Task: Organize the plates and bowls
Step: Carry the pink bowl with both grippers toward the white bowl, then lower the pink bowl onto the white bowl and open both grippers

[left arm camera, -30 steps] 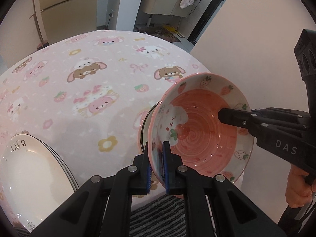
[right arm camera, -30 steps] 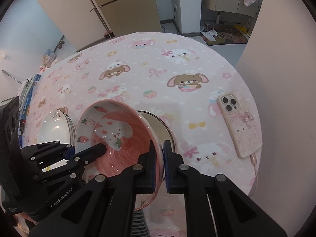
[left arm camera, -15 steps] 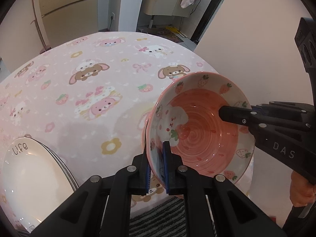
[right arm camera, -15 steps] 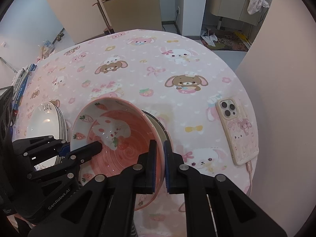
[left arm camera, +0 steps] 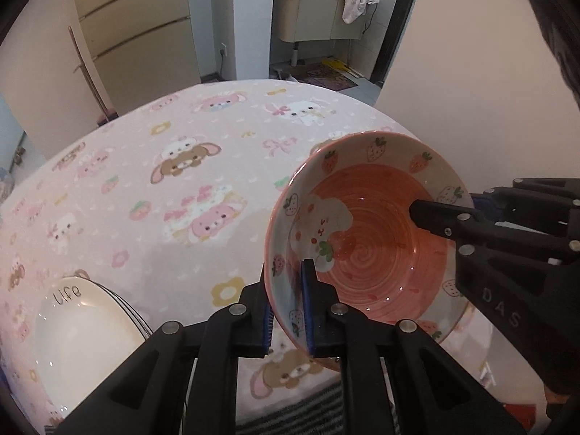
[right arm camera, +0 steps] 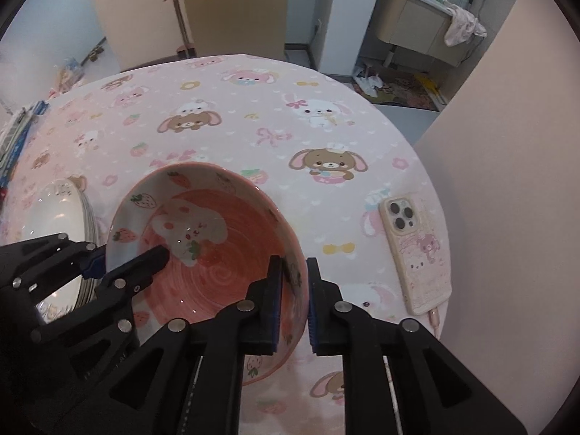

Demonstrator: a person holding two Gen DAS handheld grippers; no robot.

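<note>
A pink bowl with strawberries and a bunny inside sits tilted near the front edge of the round table. My left gripper straddles its near-left rim. My right gripper straddles the opposite rim. Both sets of jaws are opening, and a small gap shows between the blue pads and the bowl wall that still stands between them. The bowl hides whatever is under it. A stack of white plates marked "Life" lies to the left of the bowl.
A phone in a pink case lies at the table's right edge with a cable plugged in. Books sit at the far left edge. A beige wall stands close on the right. A striped fabric shows below the table's front edge.
Both grippers' jaws have widened on the bowl's rim. The dark-rimmed dish that showed beside the bowl is now hidden under it. Both views have tipped up slightly.
</note>
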